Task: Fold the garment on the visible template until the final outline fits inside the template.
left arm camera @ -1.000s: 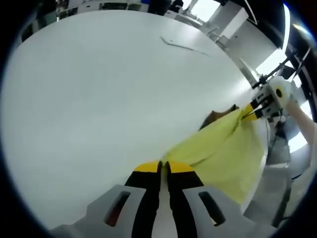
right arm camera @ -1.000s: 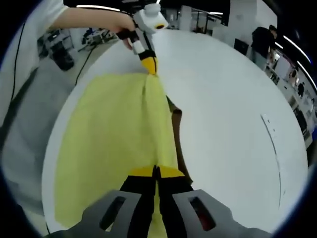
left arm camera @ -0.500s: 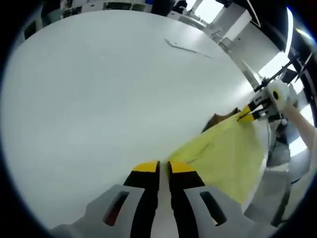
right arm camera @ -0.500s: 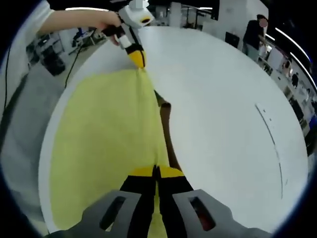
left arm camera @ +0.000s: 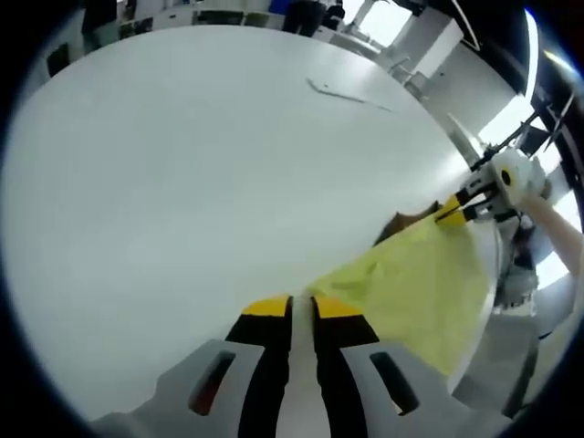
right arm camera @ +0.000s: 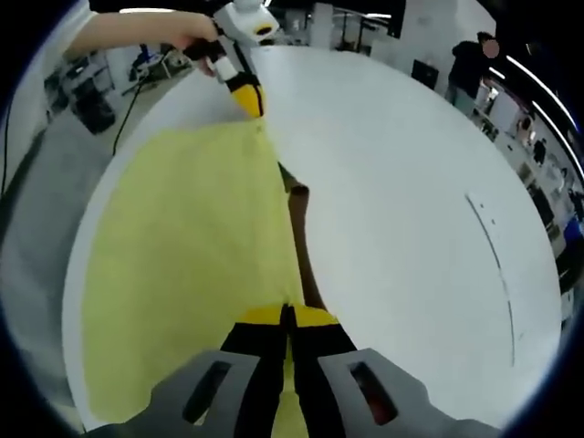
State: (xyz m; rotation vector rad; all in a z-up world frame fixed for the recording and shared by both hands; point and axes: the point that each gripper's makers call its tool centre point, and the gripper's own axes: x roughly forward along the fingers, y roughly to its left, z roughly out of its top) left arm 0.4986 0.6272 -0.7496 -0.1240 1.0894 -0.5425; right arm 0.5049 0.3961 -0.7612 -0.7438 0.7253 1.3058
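In the left gripper view, the left gripper (left arm camera: 292, 306) rises from the bottom edge, its yellow-tipped jaws drawn close together with a thin slit between them. One corner of the yellow garment (left arm camera: 420, 292) meets the jaw tips; the fabric seems to be pinched there, though the exact grip is hard to make out. From that corner the cloth stretches up and to the right, taut along its upper edge, to the right gripper (left arm camera: 452, 212), which holds the far corner with its jaws closed on the cloth. A small brown patch (left arm camera: 411, 222) shows just beside that far corner, at the cloth's upper edge. The white bench (left arm camera: 201, 164) spreads wide, and a thin dark line, the template mark (left arm camera: 351, 91), lies well apart from the garment towards the far side.

In the right gripper view, the right gripper (right arm camera: 286, 315) comes up from the bottom with its yellow jaws shut on the near corner of the garment (right arm camera: 192, 255). The cloth fans out to the left as a broad yellow sheet, hanging past the bench (right arm camera: 401, 182) edge. Its right edge runs straight up to the left gripper (right arm camera: 248, 100), held by a hand (right arm camera: 196, 36), jaws clamped on the top corner. A brown strip (right arm camera: 299, 228) lies along the cloth's right edge. The template mark (right arm camera: 497, 265) curves across the bench, well apart to the right.
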